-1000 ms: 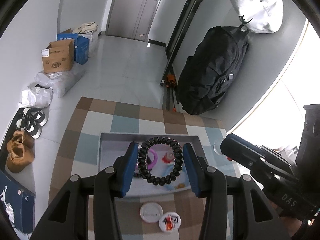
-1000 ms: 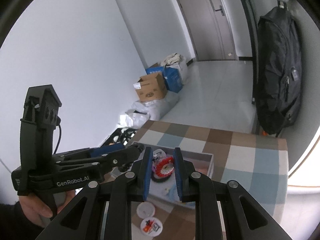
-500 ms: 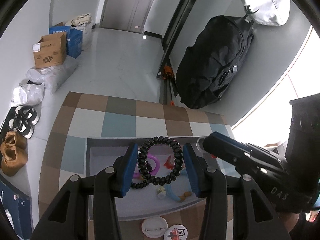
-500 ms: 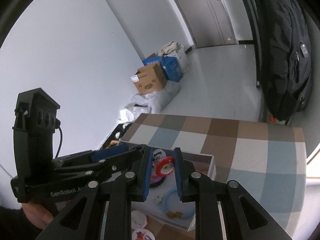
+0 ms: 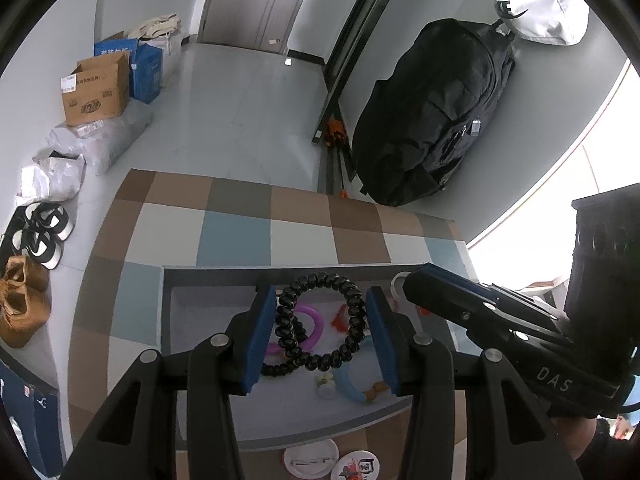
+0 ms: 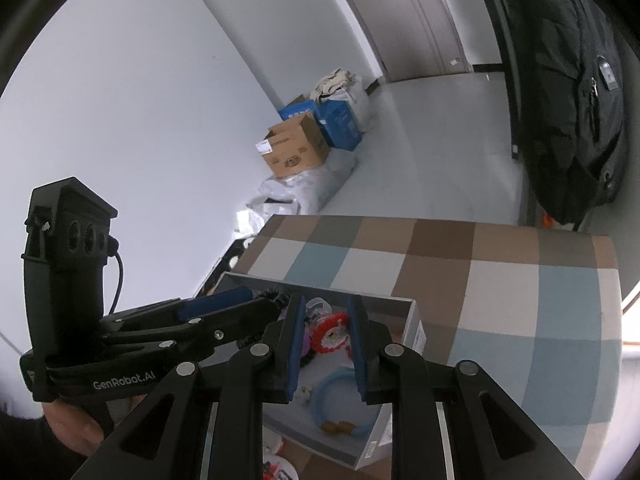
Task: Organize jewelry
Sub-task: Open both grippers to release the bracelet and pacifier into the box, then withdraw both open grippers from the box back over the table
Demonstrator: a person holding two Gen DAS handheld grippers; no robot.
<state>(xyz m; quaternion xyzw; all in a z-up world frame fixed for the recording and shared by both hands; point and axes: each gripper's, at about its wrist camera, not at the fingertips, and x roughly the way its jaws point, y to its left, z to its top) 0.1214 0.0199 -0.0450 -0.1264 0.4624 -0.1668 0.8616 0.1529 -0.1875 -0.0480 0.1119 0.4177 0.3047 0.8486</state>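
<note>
Left gripper pinching one black coil bracelet, held over the grey tray. In the tray: one purple ring, one blue hoop. Right gripper clamped on one red ornament, above the tray's right side.

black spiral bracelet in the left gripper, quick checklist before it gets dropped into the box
1. Left gripper grips the black spiral bracelet: ok, the ring sits between both blue pads.
2. Bracelet over the grey box: ok, box floor shows behind it.
3. Landing spot free: not ok, the purple ring and blue bracelet lie beneath.
4. Right gripper out of the way: cannot tell, it hovers over the same box.
5. Right gripper load: ok, it holds the red trinket.
</note>
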